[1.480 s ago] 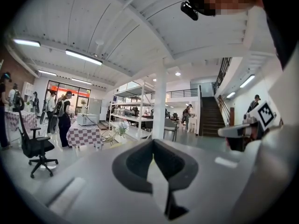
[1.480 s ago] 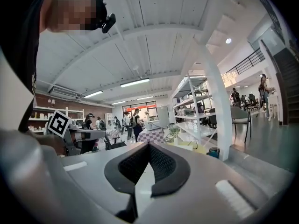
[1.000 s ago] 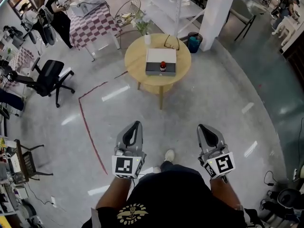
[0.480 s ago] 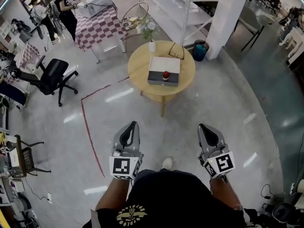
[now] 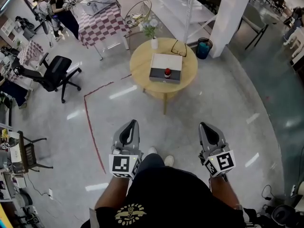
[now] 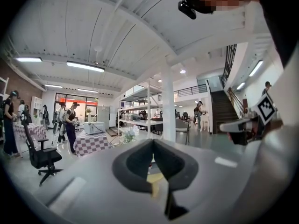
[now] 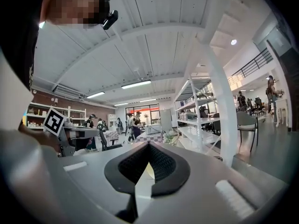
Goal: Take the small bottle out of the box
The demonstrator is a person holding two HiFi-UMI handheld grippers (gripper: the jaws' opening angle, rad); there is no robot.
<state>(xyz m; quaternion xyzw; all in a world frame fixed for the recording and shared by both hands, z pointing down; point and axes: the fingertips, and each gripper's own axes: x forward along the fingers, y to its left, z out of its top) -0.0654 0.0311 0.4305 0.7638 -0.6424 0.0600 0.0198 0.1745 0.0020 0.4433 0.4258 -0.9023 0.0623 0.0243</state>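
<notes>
We find the box (image 5: 164, 61) on the round table (image 5: 140, 68) ahead, with the small bottle (image 5: 167, 72) in its near part. An office chair (image 5: 56, 72) stands well left of the table, and a bin (image 5: 204, 48) behind it to the right.

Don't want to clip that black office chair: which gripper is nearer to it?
Left. In the head view the left gripper sits below-right of the black office chair; the right gripper is farther right.

The person wears a black short-sleeved T-shirt (image 5: 175, 194) with a gold emblem (image 5: 131, 213), and white shoes (image 5: 167, 160). The left gripper (image 5: 133, 123) and right gripper (image 5: 204, 126) are grey with black pads; behind the fingers of each sits 1 white marker cube (image 5: 124, 166).
</notes>
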